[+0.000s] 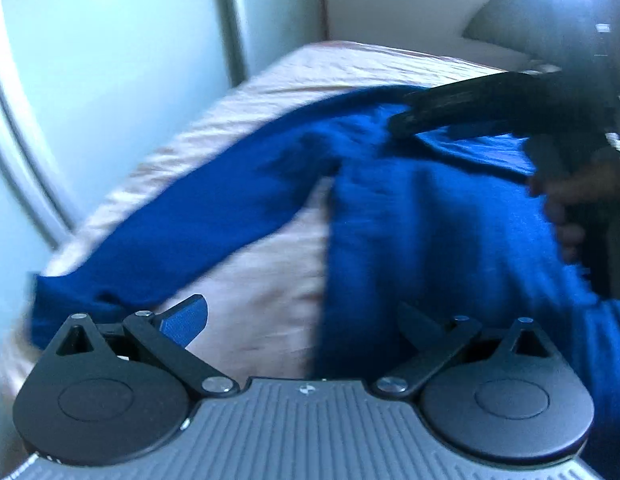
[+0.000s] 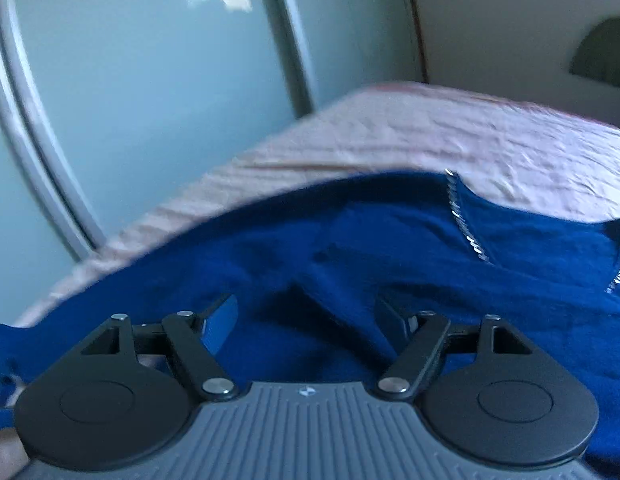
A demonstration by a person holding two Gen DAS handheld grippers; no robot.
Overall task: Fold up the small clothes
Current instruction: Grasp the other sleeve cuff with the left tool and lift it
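Note:
A blue long-sleeved sweater [image 1: 421, 216] lies spread on a pale pink bed sheet [image 1: 270, 288]. One sleeve [image 1: 182, 236] stretches out to the left. My left gripper [image 1: 302, 320] is open and empty, just above the sheet and the sweater's left edge. The right gripper [image 1: 405, 120] shows in the left wrist view, reaching over the sweater's upper part near the shoulder. In the right wrist view the right gripper [image 2: 306, 316] is open and low over the blue sweater [image 2: 389, 248]; a silver-trimmed neckline [image 2: 465, 224] lies to its right.
The bed sheet [image 2: 429, 140] ends at an edge on the left, with a pale blue wardrobe door [image 2: 150, 80] beyond it. A white wall and a dark headboard [image 1: 505, 24] stand at the far end. A hand [image 1: 569, 208] holds the right gripper.

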